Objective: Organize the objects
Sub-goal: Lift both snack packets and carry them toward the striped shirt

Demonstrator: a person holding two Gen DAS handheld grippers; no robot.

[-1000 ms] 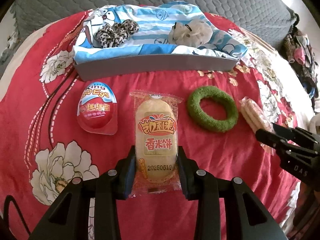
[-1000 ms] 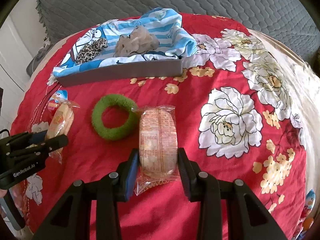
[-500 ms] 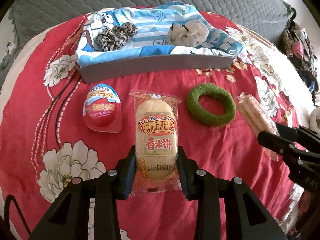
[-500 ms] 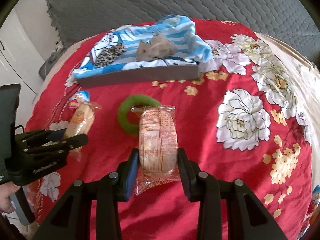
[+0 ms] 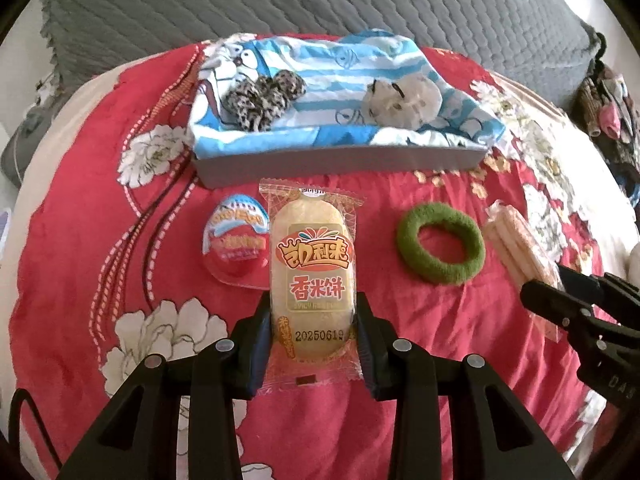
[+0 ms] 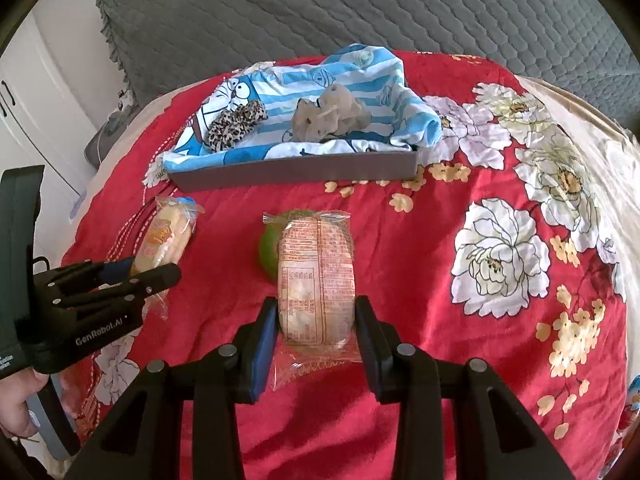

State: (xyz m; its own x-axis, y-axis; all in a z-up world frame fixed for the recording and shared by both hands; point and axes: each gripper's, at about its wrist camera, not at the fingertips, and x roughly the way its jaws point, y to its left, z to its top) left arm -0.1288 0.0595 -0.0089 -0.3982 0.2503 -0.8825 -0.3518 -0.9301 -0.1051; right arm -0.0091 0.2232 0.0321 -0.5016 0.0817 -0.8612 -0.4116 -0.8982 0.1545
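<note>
**A:** Jaws first: how do they stand?

**B:** Both are clamped on snacks. The left gripper (image 5: 313,334) pinches a rice cracker packet (image 5: 312,276) printed side up; the right gripper (image 6: 316,336) pinches a second rice cracker packet (image 6: 316,280), label side up.

**A:** What has changed in the last second?

**B:** The grips haven't. In the right view the packet now covers most of the green scrunchie (image 6: 267,250), which a second ago lay clear to its left, so I judge both packets lifted off the red floral bedspread (image 6: 420,248).

**A:** And the destination?

**B:** Probably the grey tray (image 5: 340,162) on the far side, lined with a blue cartoon cloth and already holding a leopard scrunchie (image 5: 264,98) and a cream scrunchie (image 5: 402,102). The chocolate egg (image 5: 236,246) waits on the near-left bedspread.
</note>
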